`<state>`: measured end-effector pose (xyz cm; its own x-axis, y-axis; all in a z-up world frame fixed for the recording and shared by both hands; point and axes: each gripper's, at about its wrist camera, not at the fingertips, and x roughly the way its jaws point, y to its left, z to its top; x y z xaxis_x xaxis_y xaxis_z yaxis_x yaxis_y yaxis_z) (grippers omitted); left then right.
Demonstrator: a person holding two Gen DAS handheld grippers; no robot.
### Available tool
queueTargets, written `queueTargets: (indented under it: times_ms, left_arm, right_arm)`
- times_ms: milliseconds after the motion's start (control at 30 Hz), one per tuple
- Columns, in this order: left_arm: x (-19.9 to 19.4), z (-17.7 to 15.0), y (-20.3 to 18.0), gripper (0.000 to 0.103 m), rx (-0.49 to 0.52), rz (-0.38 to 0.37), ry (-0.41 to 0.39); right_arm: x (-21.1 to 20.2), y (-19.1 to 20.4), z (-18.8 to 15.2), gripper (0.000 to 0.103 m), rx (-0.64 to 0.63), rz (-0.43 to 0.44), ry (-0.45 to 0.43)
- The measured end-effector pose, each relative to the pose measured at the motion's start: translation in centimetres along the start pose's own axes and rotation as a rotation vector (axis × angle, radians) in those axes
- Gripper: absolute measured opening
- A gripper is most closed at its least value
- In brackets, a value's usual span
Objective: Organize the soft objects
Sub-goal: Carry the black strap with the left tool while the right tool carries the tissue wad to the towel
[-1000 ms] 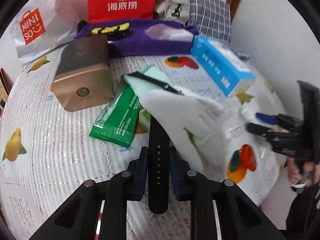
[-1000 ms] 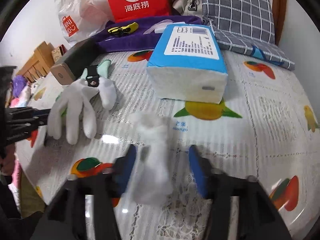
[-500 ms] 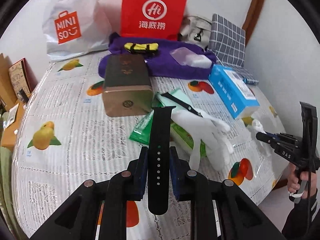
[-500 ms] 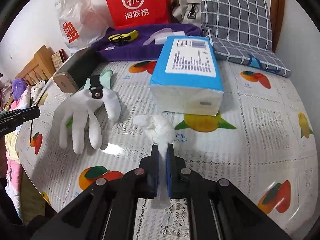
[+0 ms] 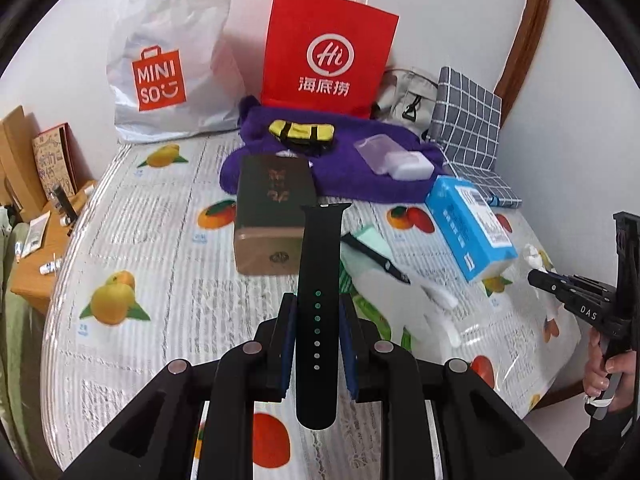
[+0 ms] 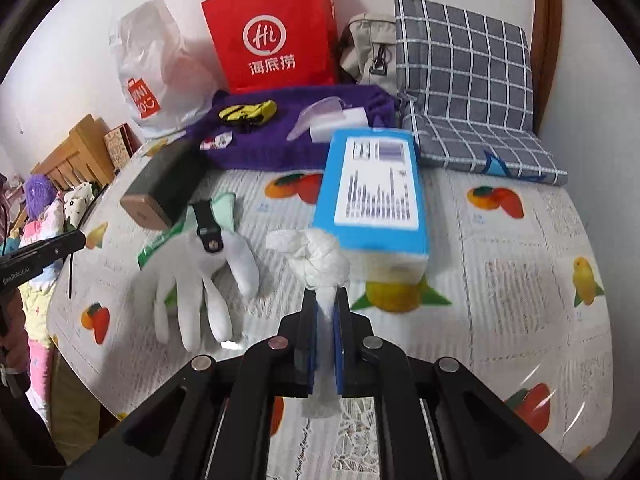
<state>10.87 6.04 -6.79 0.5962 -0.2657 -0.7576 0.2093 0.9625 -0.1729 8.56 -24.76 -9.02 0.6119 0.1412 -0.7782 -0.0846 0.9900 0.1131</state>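
My left gripper point(image 5: 317, 300) is shut on a black watch strap point(image 5: 320, 264) and holds it upright above the table. My right gripper point(image 6: 326, 294) is shut on a crumpled white tissue point(image 6: 320, 256), lifted off the table in front of the blue tissue pack point(image 6: 374, 188). A white glove point(image 6: 200, 276) lies flat on the table at left, with a second black strap piece point(image 6: 206, 226) on its cuff. The glove also shows in the left wrist view point(image 5: 400, 300), and the right gripper point(image 5: 538, 278) at far right.
A brown box point(image 5: 272, 212), a green packet point(image 6: 160, 246), a purple towel point(image 5: 340, 168) with a yellow pouch point(image 5: 300, 132), a red paper bag point(image 5: 328, 52), a white Miniso bag point(image 5: 168, 68) and a grey checked cushion point(image 6: 464, 80) crowd the back. The table edge point(image 6: 80, 344) lies at left.
My left gripper has risen and pulled back with the strap. My right gripper shut on the white tissue and lifted it off the table.
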Motion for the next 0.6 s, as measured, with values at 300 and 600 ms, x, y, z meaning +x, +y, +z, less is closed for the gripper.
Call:
queueTargets:
  times_ms: [300,600]
  left_arm:
    - [0.7,3.8,0.2,0.02,0.003,0.015,-0.028]
    - [3.0,7.4,1.1,0.02,-0.034,0.008,-0.015]
  right_arm:
    - [0.3,-0.2,4.4,0.009,-0.003,-0.016,-0.028]
    - [1.6,0.0,8.5,0.009,0.0,-0.016,-0.06]
